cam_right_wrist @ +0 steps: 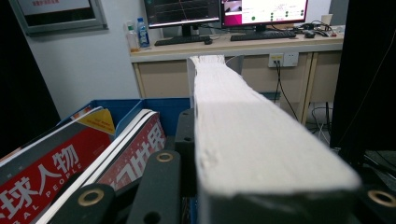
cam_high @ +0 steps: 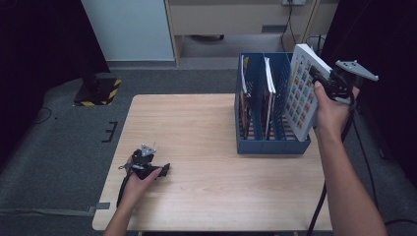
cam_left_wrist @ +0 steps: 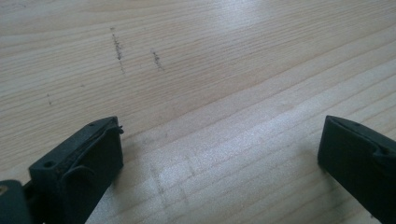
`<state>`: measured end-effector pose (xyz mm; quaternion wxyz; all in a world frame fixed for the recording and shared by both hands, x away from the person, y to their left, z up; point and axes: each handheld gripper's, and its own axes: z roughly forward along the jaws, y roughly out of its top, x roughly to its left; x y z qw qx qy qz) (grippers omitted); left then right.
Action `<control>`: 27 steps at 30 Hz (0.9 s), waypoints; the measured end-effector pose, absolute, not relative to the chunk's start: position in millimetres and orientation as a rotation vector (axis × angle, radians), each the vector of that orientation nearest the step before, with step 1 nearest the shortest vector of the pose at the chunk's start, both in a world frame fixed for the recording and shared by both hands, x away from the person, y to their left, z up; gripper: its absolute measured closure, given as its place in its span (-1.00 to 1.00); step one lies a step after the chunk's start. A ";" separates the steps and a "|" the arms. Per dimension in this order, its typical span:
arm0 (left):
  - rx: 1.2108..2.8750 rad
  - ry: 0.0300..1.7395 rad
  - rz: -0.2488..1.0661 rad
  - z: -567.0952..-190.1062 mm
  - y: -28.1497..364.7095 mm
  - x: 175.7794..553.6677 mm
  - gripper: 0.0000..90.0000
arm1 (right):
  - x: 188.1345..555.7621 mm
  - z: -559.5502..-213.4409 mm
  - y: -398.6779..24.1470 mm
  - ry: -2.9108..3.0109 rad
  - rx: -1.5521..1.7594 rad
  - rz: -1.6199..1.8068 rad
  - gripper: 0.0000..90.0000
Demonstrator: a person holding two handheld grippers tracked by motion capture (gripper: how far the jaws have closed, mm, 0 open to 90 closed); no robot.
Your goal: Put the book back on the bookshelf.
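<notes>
high view set above near side of table [cam_high: 196, 147], faced forward and down; whole tabletop, blue rack [cam_high: 273, 145] and floor beyond taken in from moderate distance. left gripper view carried low on left gripper [cam_left_wrist: 219, 154], aimed along its jaws, wood grain seen very close. right gripper view carried on right gripper [cam_right_wrist: 261, 205], held level, faced across room toward desk with monitors [cam_right_wrist: 224, 11]; book [cam_right_wrist: 252, 135] seen at close range. rack [cam_right_wrist: 140, 107] and book [cam_high: 304, 91] shared with high view.

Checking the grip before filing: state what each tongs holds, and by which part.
Right tongs clamp the thick book across its page edge, above the blue rack. Left tongs are open, holding nothing.
</notes>
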<state>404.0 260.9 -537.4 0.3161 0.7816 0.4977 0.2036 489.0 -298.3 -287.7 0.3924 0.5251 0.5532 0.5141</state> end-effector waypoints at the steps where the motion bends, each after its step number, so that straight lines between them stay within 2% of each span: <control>1: 2.058 1.310 0.537 -537.4 260.9 404.1 -1.00 | 489.8 -288.3 -298.7 1.404 1.332 1.303 0.64; 27: 2.057 1.312 0.537 -537.4 260.5 404.2 -1.00 | 505.5 -290.2 -294.7 1.359 1.295 1.307 0.63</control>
